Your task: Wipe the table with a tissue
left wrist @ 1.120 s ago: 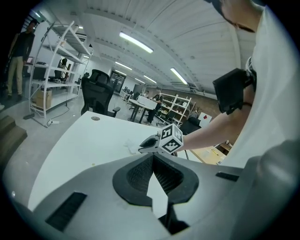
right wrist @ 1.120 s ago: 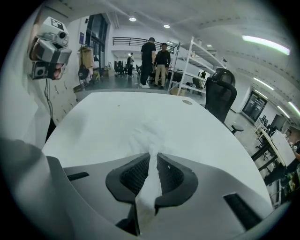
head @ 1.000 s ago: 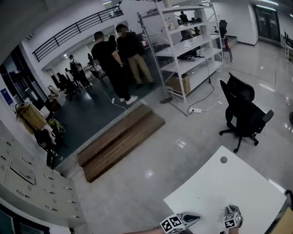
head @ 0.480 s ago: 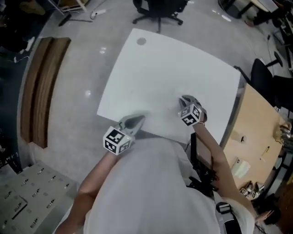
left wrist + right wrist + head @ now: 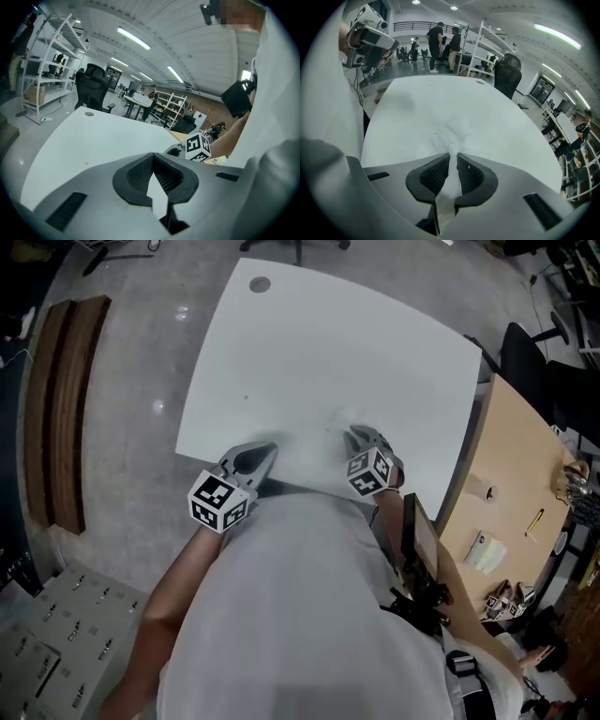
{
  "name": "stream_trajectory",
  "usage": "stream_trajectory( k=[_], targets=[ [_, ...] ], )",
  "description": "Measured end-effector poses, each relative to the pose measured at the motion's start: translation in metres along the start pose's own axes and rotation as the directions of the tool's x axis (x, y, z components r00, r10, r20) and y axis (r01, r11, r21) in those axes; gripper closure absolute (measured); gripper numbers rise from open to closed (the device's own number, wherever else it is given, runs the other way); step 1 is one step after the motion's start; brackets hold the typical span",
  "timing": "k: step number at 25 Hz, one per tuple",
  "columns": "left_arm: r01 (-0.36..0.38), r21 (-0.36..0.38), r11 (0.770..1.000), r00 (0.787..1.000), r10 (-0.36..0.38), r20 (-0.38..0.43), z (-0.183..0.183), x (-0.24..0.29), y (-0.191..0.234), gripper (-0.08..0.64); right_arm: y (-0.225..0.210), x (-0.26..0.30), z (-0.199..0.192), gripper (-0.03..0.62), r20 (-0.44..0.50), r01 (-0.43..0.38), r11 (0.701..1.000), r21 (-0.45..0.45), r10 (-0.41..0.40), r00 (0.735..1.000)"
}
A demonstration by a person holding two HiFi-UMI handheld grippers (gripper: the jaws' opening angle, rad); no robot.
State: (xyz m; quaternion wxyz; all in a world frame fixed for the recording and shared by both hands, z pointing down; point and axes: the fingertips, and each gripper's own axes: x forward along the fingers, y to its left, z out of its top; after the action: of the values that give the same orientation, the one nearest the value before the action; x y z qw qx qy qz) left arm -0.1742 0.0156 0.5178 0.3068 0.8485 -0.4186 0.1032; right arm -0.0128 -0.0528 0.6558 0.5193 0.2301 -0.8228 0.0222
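The white table (image 5: 328, 343) fills the head view, and both grippers hover over its near edge. My right gripper (image 5: 354, 434) points steeply down at the top. In the right gripper view, the right gripper (image 5: 453, 159) is shut on a white tissue (image 5: 452, 133). The tissue's crumpled free end spreads on the table (image 5: 440, 93) just ahead of the jaws. My left gripper (image 5: 265, 452) is at the near left edge. In the left gripper view, the left gripper (image 5: 152, 158) has its tips together with nothing between them, above the table (image 5: 93, 136).
A round cable hole (image 5: 260, 284) sits at the table's far left corner. A wooden desk (image 5: 506, 474) with small items adjoins on the right, with a black chair (image 5: 525, 352) behind it. A wooden platform (image 5: 56, 409) lies on the floor to the left. People (image 5: 440, 37) stand by shelves far off.
The head view has swung down from the room to the table. The right gripper has slid across the near part of the table, still clamped on the tissue. The left gripper has risen slightly.
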Motion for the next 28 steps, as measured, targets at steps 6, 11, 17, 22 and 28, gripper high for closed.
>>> stream_trajectory(
  k=[6, 11, 17, 22, 28],
  targets=[
    [0.018, 0.005, 1.0, 1.0, -0.018, -0.009, 0.004, -0.003, 0.005, 0.553, 0.048, 0.009, 0.035, 0.543, 0.03, -0.054, 0.993, -0.103, 0.057, 0.998],
    [-0.004, 0.013, 1.0, 1.0, 0.004, -0.018, 0.008, -0.005, 0.004, 0.554, 0.072, 0.011, 0.063, 0.543, 0.072, -0.115, 0.972, -0.207, 0.132, 0.989],
    [-0.013, 0.028, 1.0, 0.999, 0.014, -0.029, 0.004, 0.011, -0.012, 0.553, 0.091, 0.002, 0.048, 0.543, 0.087, -0.225, 0.889, -0.398, 0.281, 0.956],
    [-0.023, 0.027, 0.999, 0.999, 0.023, -0.031, -0.001, 0.022, -0.027, 0.553, 0.048, -0.005, 0.013, 0.542, 0.076, -0.143, 0.924, -0.354, 0.181, 0.981],
    [-0.072, 0.014, 0.997, 0.997, 0.072, -0.028, -0.004, 0.023, -0.036, 0.554, -0.028, -0.004, -0.005, 0.541, 0.067, 0.02, 0.987, -0.161, -0.01, 0.998]
  ],
)
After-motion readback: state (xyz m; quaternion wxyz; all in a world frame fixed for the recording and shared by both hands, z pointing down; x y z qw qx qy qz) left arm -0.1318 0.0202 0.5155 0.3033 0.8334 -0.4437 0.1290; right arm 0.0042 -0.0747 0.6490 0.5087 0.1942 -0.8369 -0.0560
